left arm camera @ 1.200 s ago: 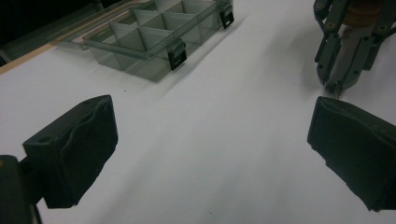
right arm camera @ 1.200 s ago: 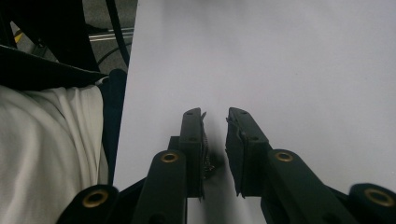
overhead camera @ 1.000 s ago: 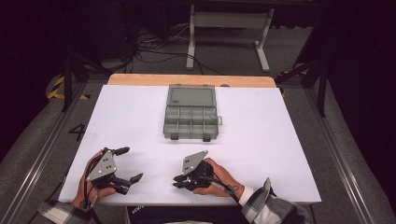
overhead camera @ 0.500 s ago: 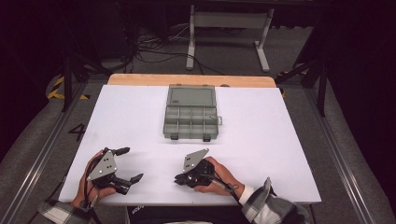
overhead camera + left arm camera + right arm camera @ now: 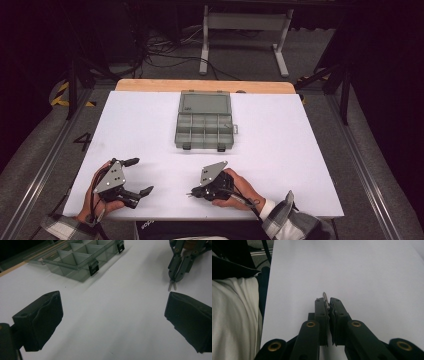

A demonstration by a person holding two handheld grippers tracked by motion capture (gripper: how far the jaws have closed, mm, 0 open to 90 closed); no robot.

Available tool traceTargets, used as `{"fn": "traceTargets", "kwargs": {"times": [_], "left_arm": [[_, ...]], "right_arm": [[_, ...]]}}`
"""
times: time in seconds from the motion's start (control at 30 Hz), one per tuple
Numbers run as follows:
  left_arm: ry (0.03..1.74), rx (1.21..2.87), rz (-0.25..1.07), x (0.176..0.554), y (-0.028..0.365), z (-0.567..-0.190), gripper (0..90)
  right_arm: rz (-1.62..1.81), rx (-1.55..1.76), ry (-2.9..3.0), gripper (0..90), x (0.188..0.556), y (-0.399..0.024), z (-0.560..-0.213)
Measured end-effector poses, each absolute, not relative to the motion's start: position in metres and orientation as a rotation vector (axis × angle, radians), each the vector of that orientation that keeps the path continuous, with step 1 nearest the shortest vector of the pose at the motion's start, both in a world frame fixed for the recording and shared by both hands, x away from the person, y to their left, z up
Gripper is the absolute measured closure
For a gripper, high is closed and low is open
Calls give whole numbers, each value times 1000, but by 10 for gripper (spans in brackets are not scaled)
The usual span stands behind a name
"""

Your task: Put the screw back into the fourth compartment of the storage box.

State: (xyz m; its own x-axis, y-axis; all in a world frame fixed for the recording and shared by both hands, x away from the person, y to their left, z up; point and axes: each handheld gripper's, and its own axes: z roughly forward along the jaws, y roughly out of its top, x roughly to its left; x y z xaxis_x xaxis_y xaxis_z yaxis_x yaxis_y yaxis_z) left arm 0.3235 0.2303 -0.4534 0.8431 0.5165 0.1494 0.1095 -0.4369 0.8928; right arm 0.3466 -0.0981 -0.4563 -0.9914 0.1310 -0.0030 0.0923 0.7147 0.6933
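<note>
On the white table (image 5: 280, 150), right claw (image 5: 328, 305) has just clamped a screw (image 5: 326, 299); left claw (image 5: 112, 322) gapes.

High view looks down over the table (image 5: 280, 150); both tool views skim it closely.

Bright overhead light washes the white counter (image 5: 280, 150); surroundings fall dark, and the close gripper views blur softly.

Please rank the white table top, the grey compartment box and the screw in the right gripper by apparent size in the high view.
1. White table top.
2. Compartment box, lid open.
3. Screw, a sliver protruding from the right gripper.
</note>
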Motion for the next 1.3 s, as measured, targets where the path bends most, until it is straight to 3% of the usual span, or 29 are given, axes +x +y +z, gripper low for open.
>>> {"fn": "traceTargets", "kwargs": {"times": [0.23,0.43,0.83,1.3], "left_arm": [[464,1992,495,324,231,-454,24],[463,1994,498,324,230,-453,25],[461,2006,500,324,230,-453,27],[463,2012,499,324,229,-454,29]], "right_arm": [[1145,159,2878,851,343,-100,-456],[1149,135,2884,771,341,-98,-456],[1076,91,2901,827,336,-88,-453],[501,-42,3116,831,345,-40,-429]]}}
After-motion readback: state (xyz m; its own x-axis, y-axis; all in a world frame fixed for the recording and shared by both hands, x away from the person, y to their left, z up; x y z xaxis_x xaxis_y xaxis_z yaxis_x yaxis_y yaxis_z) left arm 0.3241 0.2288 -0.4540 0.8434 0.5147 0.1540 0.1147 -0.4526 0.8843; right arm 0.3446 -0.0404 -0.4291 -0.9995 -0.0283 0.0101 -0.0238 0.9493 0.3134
